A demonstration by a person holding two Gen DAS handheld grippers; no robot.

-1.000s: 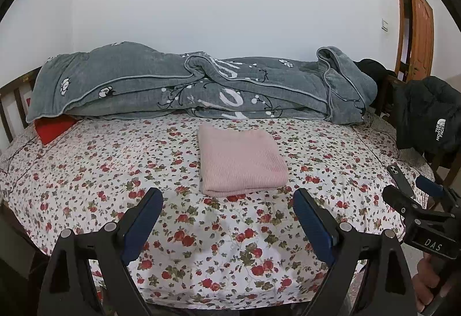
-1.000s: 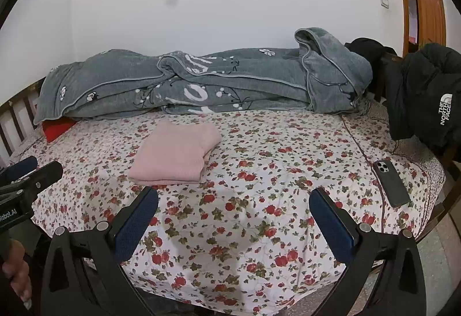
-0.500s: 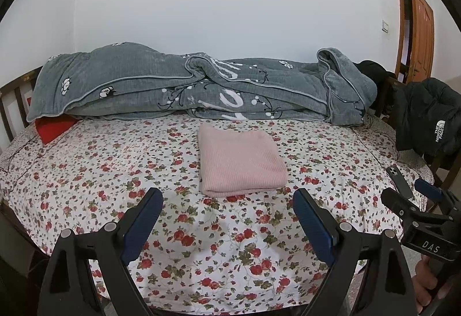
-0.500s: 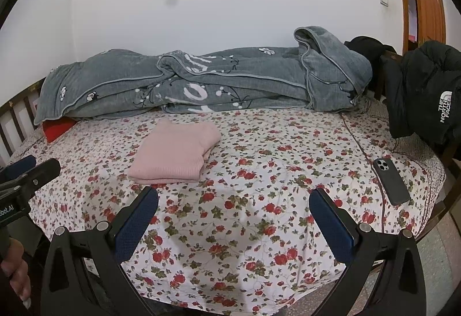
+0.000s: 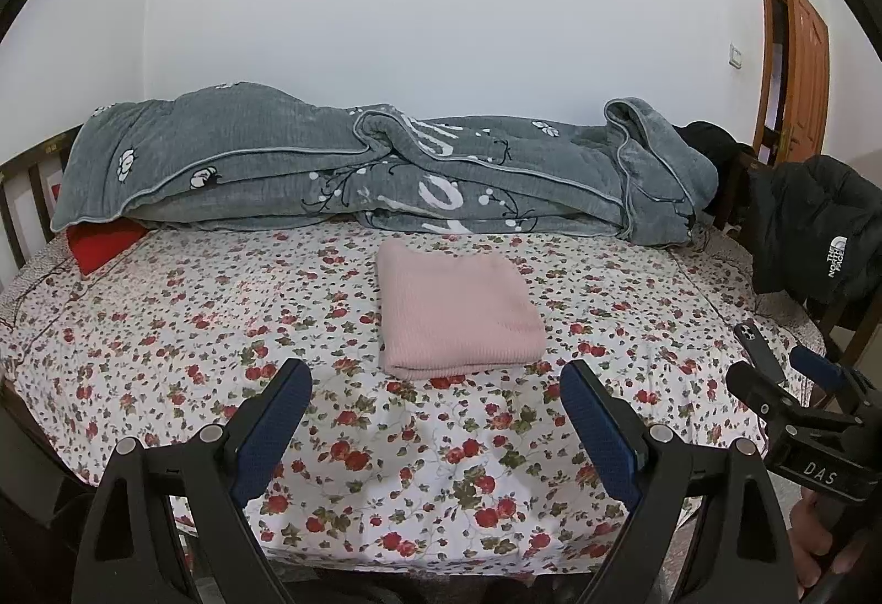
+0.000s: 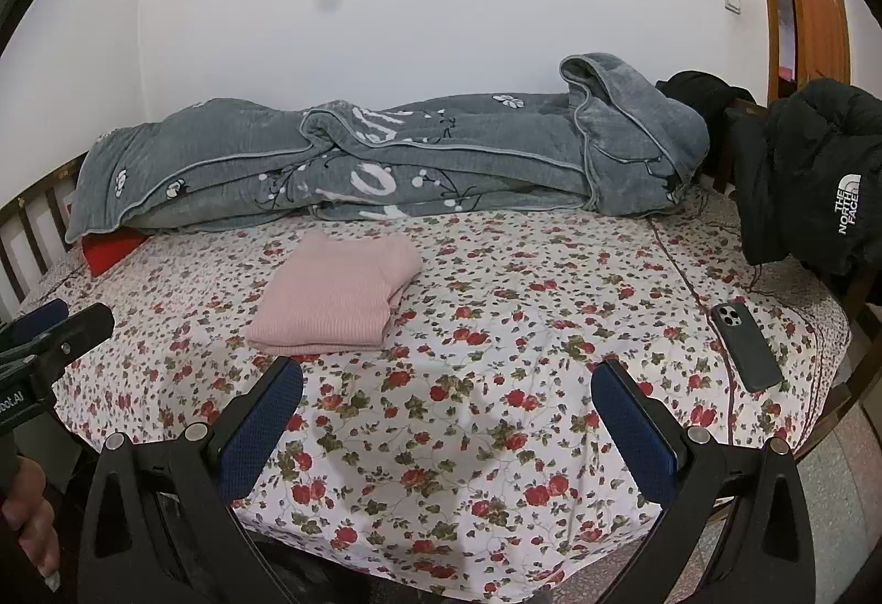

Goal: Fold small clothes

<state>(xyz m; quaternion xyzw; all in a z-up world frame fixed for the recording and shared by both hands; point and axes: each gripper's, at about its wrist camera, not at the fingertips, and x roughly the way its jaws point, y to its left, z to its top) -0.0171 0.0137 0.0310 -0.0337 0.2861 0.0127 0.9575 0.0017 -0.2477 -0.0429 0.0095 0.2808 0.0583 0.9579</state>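
Currently, a pink garment (image 5: 457,309) lies folded into a neat rectangle on the bed (image 5: 165,328), near the middle of the flowered sheet and slightly toward the far edge. Its folded layers show along the near edge; in the right wrist view the same garment (image 6: 339,292) sits left of centre.

Left gripper (image 5: 435,397): jaws wide apart, holding nothing, raised over the near edge of the bed and clear of the garment. Its blue pads (image 5: 275,416) face each other with only the sheet between them.

Right gripper (image 6: 446,394): jaws likewise wide, holding nothing, over the near edge of the bed, to the right of the garment and not touching it. It also appears at the right margin of the left wrist view (image 5: 794,389), and the left gripper shows at the left margin of the right wrist view (image 6: 49,334).

Along the far edge, against the white wall, a grey blanket (image 5: 358,174) is bunched in a long roll. A red cushion (image 5: 102,240) shows partly under its left end. A dark phone (image 6: 745,345) lies face down near the right edge of the bed. A black jacket (image 6: 810,185) hangs at the far right corner, beside a wooden door (image 5: 805,69).
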